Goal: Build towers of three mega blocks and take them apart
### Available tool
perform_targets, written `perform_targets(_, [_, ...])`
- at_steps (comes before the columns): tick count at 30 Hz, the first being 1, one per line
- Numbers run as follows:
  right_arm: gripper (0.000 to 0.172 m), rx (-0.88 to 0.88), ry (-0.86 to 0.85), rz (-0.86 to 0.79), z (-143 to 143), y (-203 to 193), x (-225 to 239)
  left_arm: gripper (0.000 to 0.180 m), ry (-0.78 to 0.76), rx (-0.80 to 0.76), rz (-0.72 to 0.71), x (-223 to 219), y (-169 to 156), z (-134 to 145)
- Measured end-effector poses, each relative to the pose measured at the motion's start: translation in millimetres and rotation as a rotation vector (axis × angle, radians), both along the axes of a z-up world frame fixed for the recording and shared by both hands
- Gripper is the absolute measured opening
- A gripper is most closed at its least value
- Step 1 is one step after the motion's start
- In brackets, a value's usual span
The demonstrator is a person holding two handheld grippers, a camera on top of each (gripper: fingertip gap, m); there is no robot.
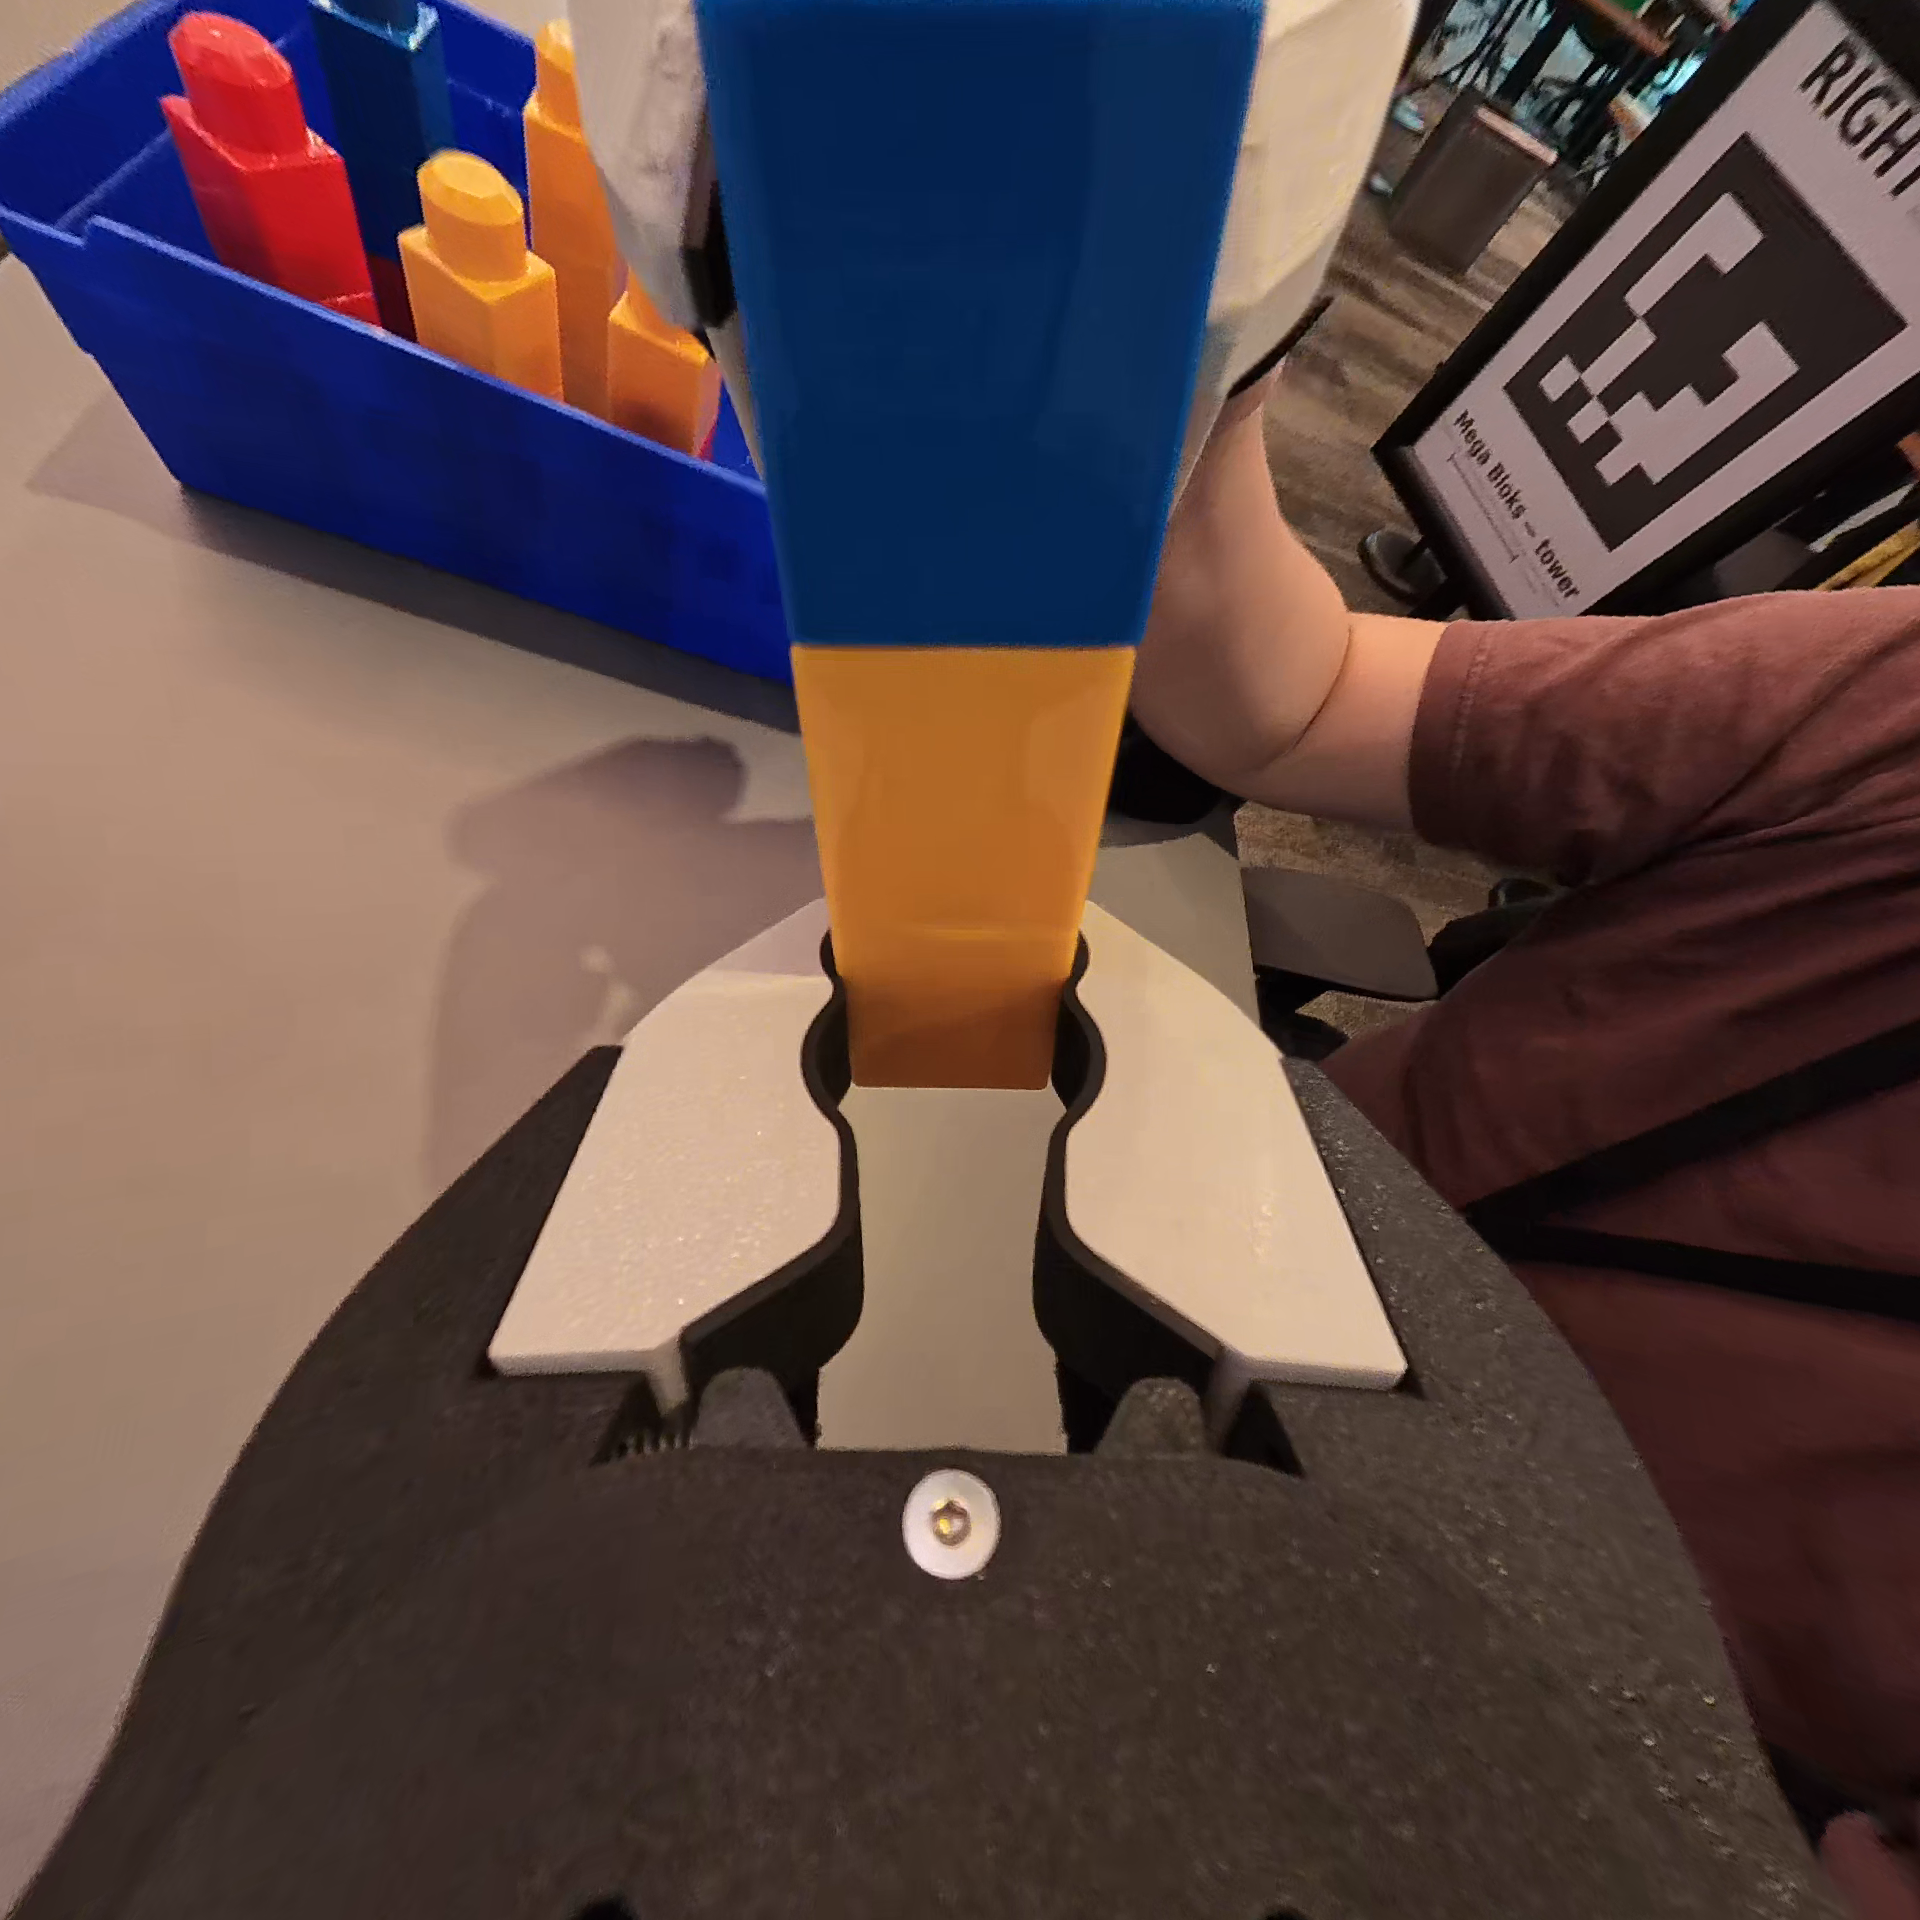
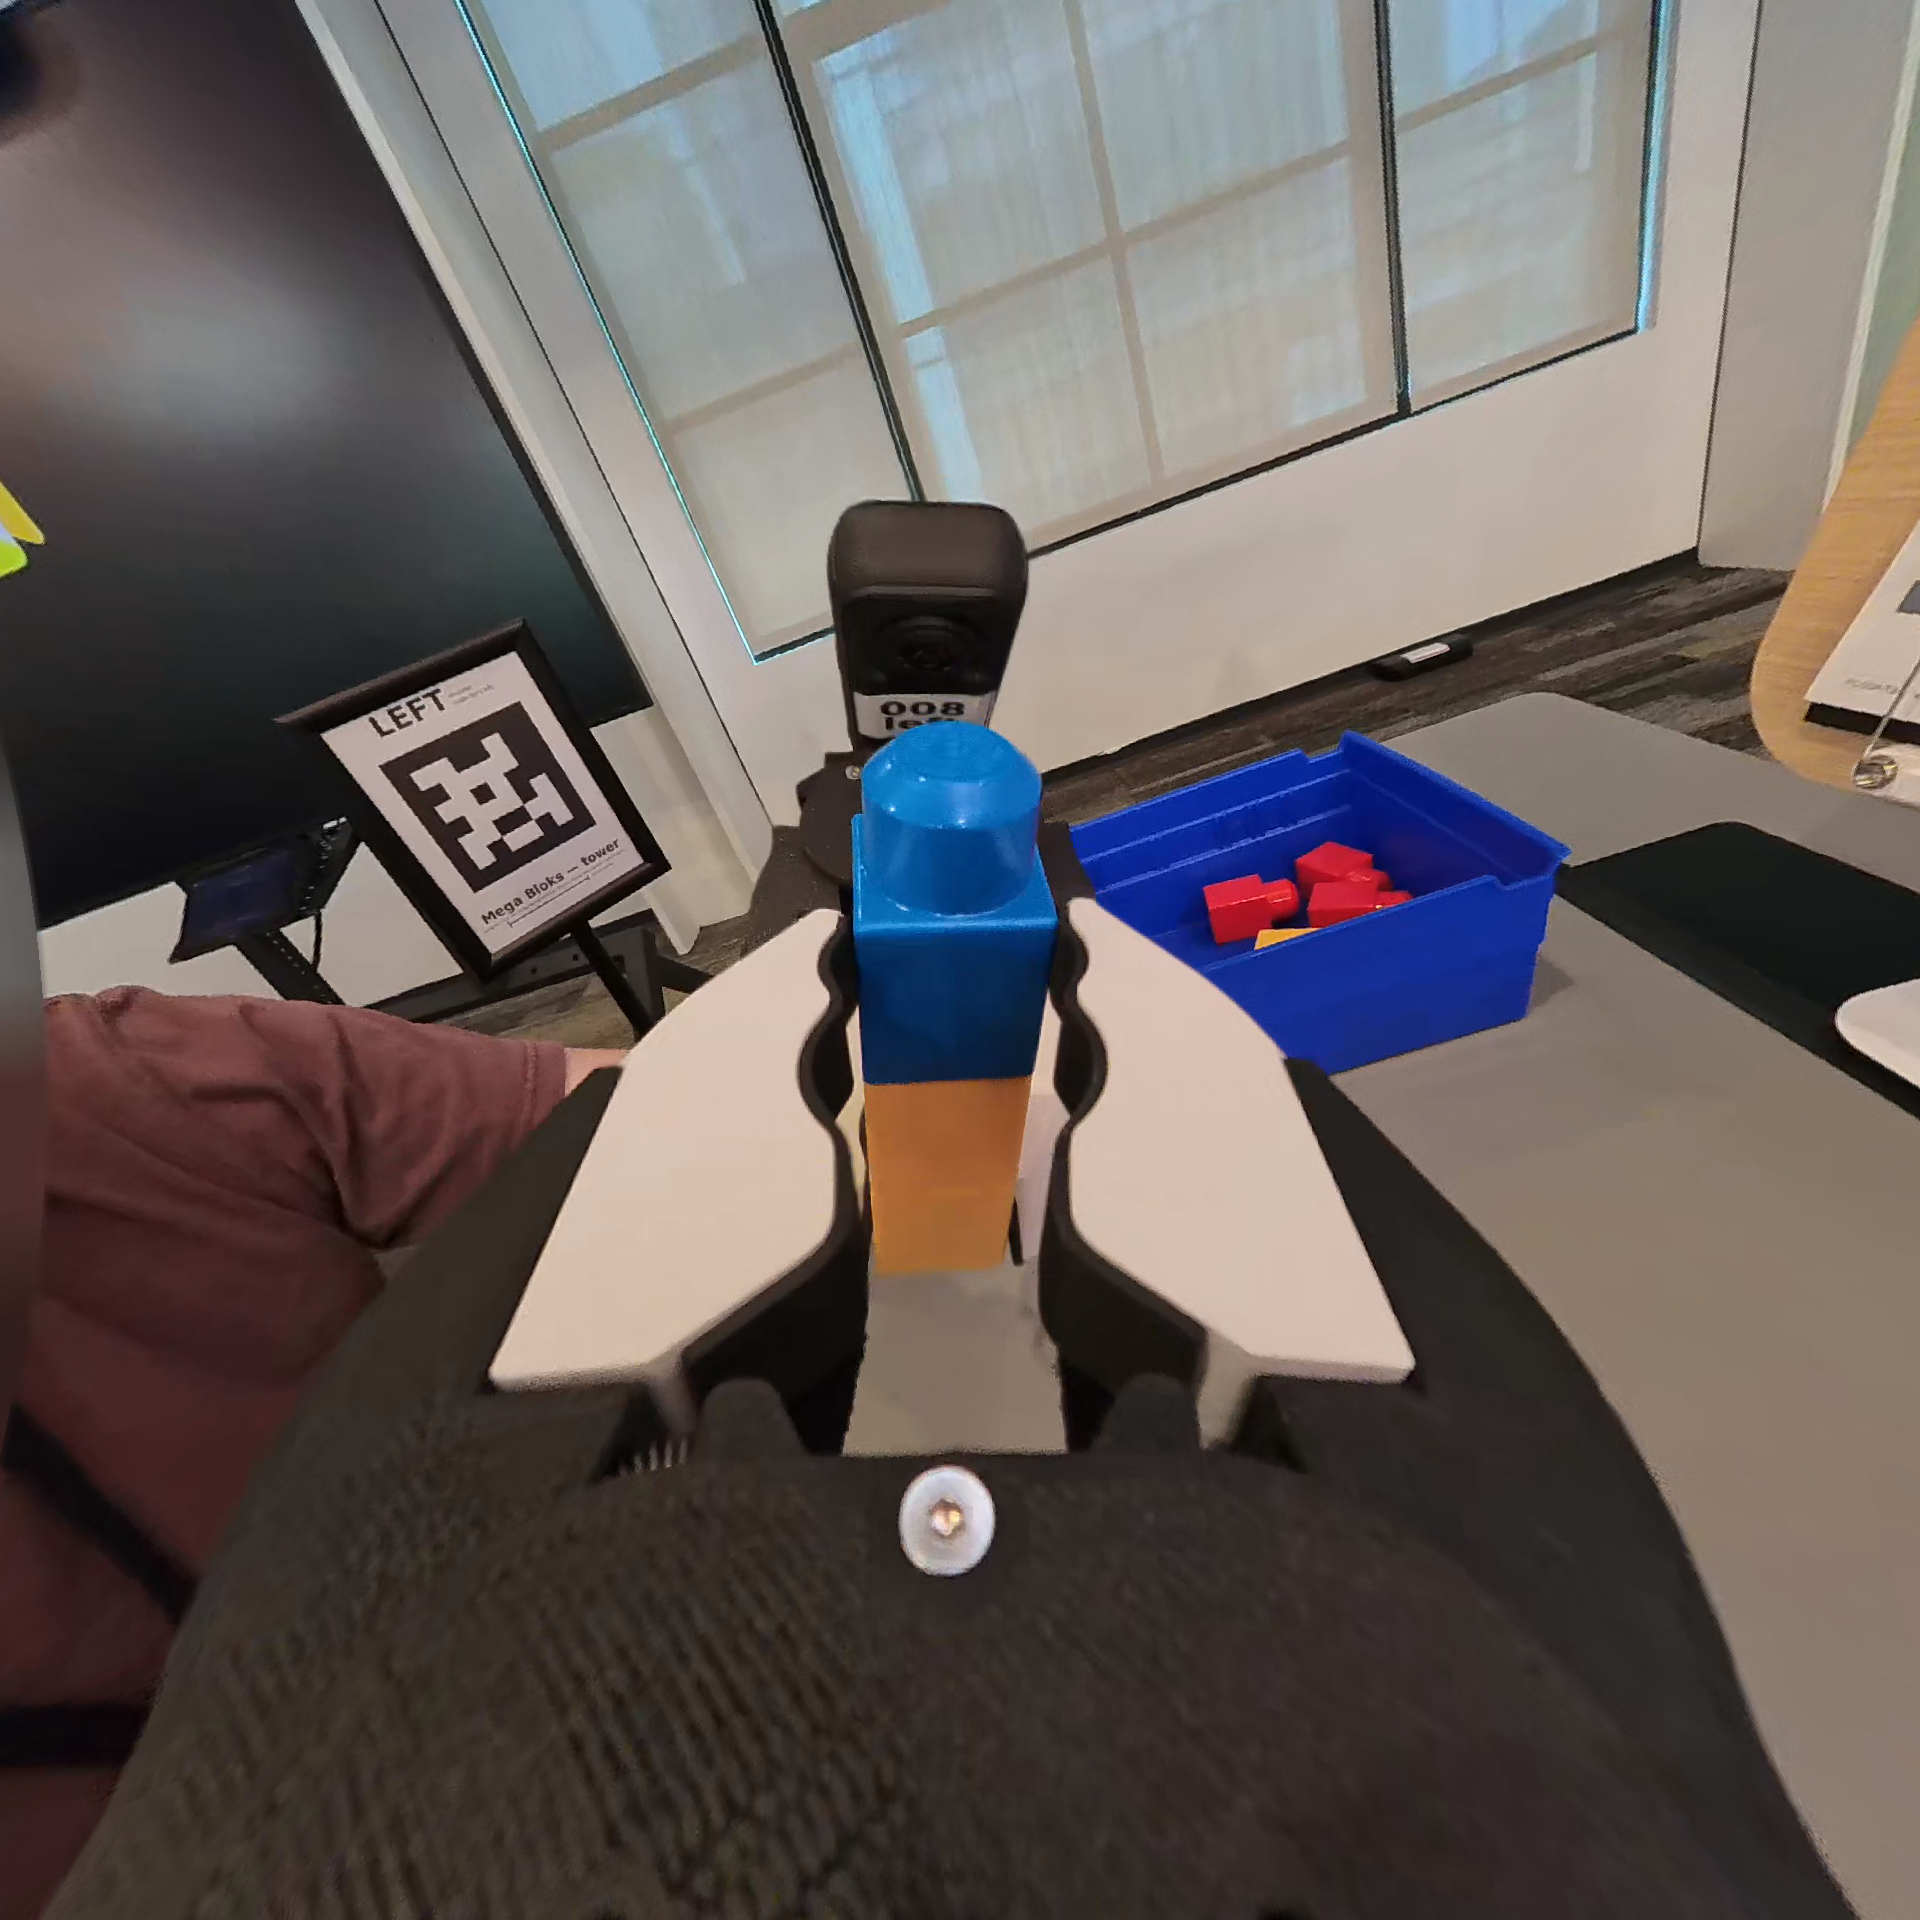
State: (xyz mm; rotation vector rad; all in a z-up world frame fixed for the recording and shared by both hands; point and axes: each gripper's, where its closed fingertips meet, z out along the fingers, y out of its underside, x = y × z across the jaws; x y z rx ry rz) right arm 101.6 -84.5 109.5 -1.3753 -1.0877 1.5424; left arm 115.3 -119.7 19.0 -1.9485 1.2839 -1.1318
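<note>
Presently: two-block stack, blue block point(image 2: 951, 966) on orange block point(image 1: 956, 831), held above the tabletop point(image 1: 260, 935). Left claw point(image 1: 951, 1023) clamped on orange; right claw point(image 2: 951, 997) clamped on blue. Step, judged: joining or separating, undecidable. Next: straight axial push or pull.

Printed text plus square code on framed sign point(image 1: 1704, 343); second framed sign point(image 2: 488, 810); camera sticker point(image 2: 923, 715).

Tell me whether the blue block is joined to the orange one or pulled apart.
Joined. The blue block sits flush on the orange block with no gap at the seam; the left wrist view shows the same closed seam.
</note>
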Motion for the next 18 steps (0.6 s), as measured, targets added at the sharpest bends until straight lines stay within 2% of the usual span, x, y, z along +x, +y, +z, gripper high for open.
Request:
perform_targets(6, [0.037, 0.021, -0.017, -0.001, -2, 0, -1, 0.035, 0.014, -0.003, -0.01, -1, 0, -3])
perform_targets(9, [0.039, 0.067, 0.005, -0.028, 3, 1, -1, 0.036, -0.048, 0.029, 0.014, 2, 3, 9])
perform_targets(10, [0.057, 0.072, -0.006, -0.027, 1, 0, -2, 0.036, -0.089, 0.036, 0.021, 3, 4, 16])
perform_targets(11, [0.065, 0.073, -0.016, -0.003, -1, -3, -4, 0.036, -0.118, 0.035, 0.027, 2, 4, 21])
perform_targets(13, [0.062, 0.056, -0.031, 0.054, -6, -11, -8, 0.036, -0.136, 0.026, 0.057, -2, 8, 25])
perform_targets(18, [0.062, -0.009, -0.052, 0.064, -17, -6, -16, 0.036, -0.209, -0.037, 0.076, -6, 10, 35])
